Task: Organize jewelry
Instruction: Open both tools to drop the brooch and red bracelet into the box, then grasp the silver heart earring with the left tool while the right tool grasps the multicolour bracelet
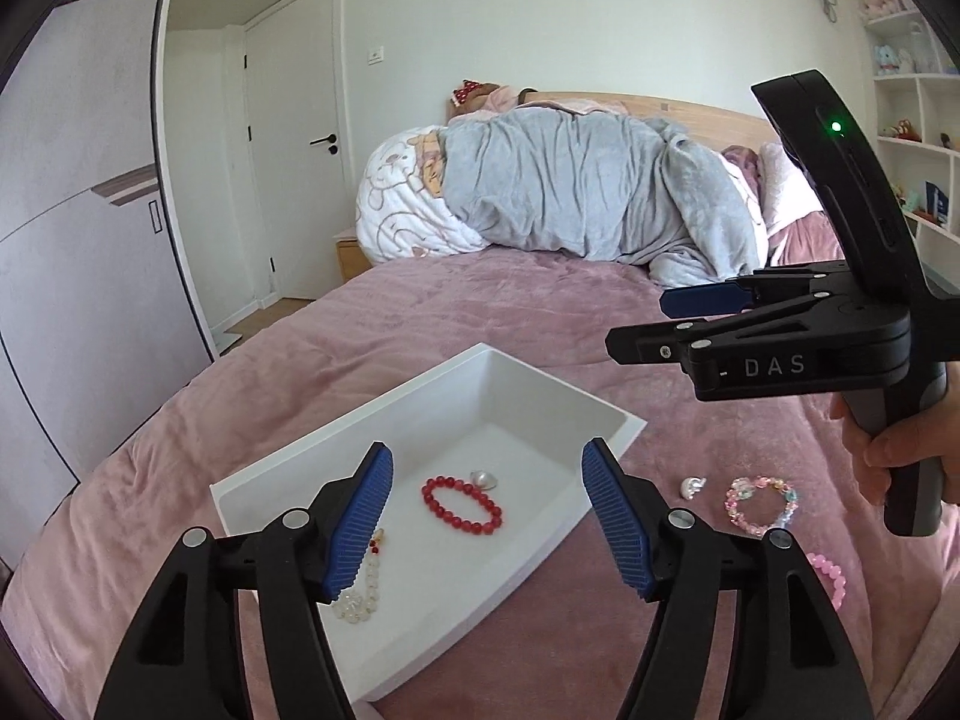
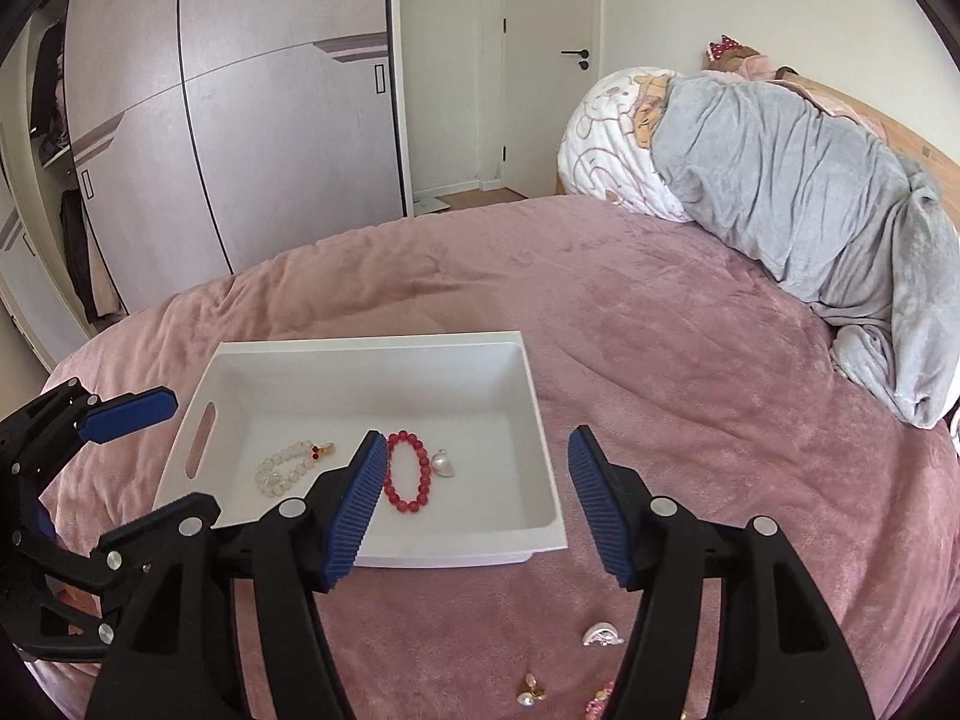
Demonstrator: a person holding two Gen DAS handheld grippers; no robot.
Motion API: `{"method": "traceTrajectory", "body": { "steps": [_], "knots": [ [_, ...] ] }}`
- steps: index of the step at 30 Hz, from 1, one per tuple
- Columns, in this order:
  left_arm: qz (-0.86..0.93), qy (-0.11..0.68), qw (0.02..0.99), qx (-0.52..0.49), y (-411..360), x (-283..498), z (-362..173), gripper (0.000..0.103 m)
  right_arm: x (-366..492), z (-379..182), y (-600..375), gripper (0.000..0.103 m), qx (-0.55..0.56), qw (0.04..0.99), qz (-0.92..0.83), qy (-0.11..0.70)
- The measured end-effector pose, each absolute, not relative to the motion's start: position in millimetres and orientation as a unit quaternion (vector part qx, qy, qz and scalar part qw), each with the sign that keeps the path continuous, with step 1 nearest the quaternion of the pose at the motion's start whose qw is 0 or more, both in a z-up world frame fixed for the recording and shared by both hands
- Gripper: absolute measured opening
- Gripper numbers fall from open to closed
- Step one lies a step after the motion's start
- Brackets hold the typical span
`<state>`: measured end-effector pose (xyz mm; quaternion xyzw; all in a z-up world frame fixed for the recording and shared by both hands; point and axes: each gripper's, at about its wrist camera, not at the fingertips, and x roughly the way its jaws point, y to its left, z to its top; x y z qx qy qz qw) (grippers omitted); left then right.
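A white tray (image 1: 624,420) lies on the pink bedspread. Inside it are a red bead bracelet (image 1: 462,507), a pearly shell piece (image 1: 485,479) and a white bead bracelet (image 2: 282,471) with a red charm. My left gripper (image 1: 489,516) hovers open above the tray's near side with nothing between its pads. My right gripper (image 2: 477,504) is also open and empty, above the tray's near right corner. Loose on the bedspread lie a silver piece (image 1: 692,486), a pastel bracelet (image 1: 761,504), a pink bracelet (image 1: 828,576) and gold pearl earrings (image 2: 531,690).
A rolled grey blanket (image 1: 588,186) and a cartoon-print quilt (image 1: 396,198) lie piled at the head of the bed. A sliding wardrobe (image 2: 240,120) and a white door (image 2: 552,60) stand beyond the bed's far edge. Open shelves (image 1: 912,120) line the right wall.
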<state>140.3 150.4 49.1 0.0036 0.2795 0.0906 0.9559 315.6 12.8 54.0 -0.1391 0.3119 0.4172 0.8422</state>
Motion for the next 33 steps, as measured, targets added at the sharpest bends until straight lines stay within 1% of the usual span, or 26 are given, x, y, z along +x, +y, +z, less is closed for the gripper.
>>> {"method": "traceTrajectory", "body": {
  "steps": [2,4,6,7,8,11,15,21,23,27,29,33],
  "knots": [
    [0.076,0.28,0.957,0.006,135,138,52,0.069,312,61,-8,0.07,-0.132,0.851,0.412,0.297],
    [0.068,0.28,0.958,0.008,121,136,53,0.069,304,68,-29,0.085,-0.127,0.863,0.408,0.27],
    [0.062,0.277,0.959,0.008,107,134,53,0.069,295,76,-50,0.09,-0.128,0.876,0.404,0.232],
    [0.057,0.277,0.959,0.007,100,134,53,0.07,289,79,-60,0.096,-0.128,0.882,0.4,0.213],
    [0.053,0.277,0.959,0.005,95,133,53,0.07,284,82,-69,0.099,-0.128,0.888,0.396,0.195],
    [0.046,0.273,0.961,0.006,78,132,51,0.072,271,88,-96,0.098,-0.129,0.9,0.386,0.159],
    [0.047,0.271,0.962,0.0,65,134,49,0.074,264,86,-120,0.098,-0.127,0.906,0.371,0.159],
    [0.057,0.274,0.96,-0.008,59,140,41,0.076,273,64,-145,0.098,-0.085,0.905,0.366,0.2],
    [0.056,0.273,0.96,-0.007,58,141,39,0.08,279,53,-150,0.098,-0.071,0.905,0.357,0.218],
    [0.049,0.272,0.961,-0.005,55,145,32,0.092,293,22,-169,0.098,-0.007,0.899,0.344,0.269],
    [0.044,0.269,0.962,0.001,52,146,25,0.093,299,2,-176,0.098,0.016,0.893,0.342,0.293],
    [0.046,0.276,0.96,0.016,45,153,7,0.097,308,-19,-176,0.098,0.009,0.886,0.332,0.324]
  ]
}}
